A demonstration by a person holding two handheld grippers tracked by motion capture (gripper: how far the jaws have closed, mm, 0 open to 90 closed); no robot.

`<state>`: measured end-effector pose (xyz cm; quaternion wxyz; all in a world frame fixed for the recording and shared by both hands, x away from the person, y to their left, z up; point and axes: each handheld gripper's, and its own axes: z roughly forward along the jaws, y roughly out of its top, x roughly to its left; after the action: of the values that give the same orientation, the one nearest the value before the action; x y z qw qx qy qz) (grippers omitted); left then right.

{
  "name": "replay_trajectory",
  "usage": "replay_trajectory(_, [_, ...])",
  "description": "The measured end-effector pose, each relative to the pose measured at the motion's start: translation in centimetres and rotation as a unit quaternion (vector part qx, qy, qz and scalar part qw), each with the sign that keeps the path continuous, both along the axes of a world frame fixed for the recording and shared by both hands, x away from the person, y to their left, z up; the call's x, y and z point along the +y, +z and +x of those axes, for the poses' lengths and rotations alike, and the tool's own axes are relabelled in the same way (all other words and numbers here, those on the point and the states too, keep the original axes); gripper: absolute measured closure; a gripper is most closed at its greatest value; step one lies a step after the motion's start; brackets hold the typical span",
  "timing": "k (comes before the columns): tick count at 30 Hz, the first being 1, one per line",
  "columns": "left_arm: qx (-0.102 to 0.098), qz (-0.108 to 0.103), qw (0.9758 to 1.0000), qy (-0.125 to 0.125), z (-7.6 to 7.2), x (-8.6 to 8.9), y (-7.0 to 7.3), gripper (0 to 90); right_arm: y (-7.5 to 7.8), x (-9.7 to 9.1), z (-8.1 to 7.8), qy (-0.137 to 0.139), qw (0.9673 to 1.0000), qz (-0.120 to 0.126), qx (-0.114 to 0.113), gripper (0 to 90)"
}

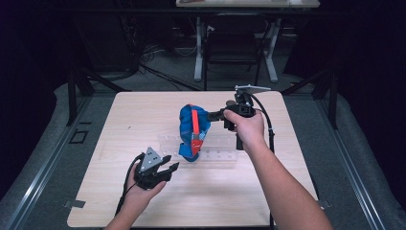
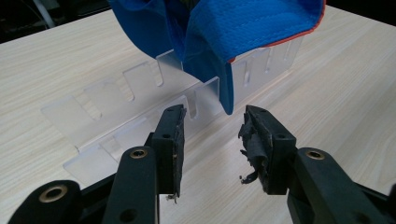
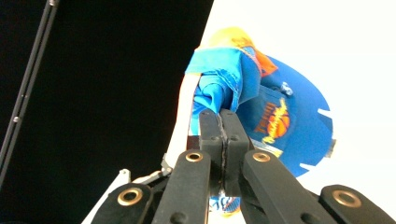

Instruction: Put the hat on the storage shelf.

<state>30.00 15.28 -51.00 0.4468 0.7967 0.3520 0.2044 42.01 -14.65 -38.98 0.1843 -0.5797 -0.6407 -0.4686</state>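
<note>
- Your right gripper has its jaws pinched tight on the fabric of the blue cloth baseball cap with the orange-red trim; in the right gripper view the two jaws meet with blue cloth bunched between them.
- The cap hangs from that grip over the clear acrylic slotted rack, which lies on the light wooden desk about midway between its left and right edges, a little towards the far edge.
- In the left gripper view the cap's lower tip dangles at the rack's near rail. I cannot tell whether it rests in a slot or just touches.
- By my reading the lift is done, while seating the cap on the rack is left.
- Your left gripper hovers low over the desk, just short of the rack's near side, jaws spread apart and empty, aimed at the cap's lower edge.
- Your right forearm reaches in from the near right corner, hand raised above the rack's right half.
</note>
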Motion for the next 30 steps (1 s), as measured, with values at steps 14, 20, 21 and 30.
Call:
replay_trajectory(14, [0.000,-0.007,1.0000,0.004,-0.3,1.2,-0.4,56.2,-1.1,-1.6,0.1,-0.031,0.9951,-0.093,-0.008,77.5])
replay_trajectory(20, [0.010,-0.011,0.9999,0.003,-0.3,1.9,-0.8,51.8,-1.1,-2.4,0.0,-0.036,0.9882,-0.148,-0.022,70.0])
replay_trajectory(21, [0.014,-0.012,0.9998,0.006,-0.3,2.1,-0.9,49.9,-1.1,-2.5,-0.2,-0.035,0.9862,-0.160,-0.026,69.0])
replay_trajectory(30, [0.020,-0.016,0.9995,0.019,-0.5,3.3,-1.1,46.1,-1.0,-3.0,-0.9,-0.022,0.9828,-0.181,-0.031,66.9])
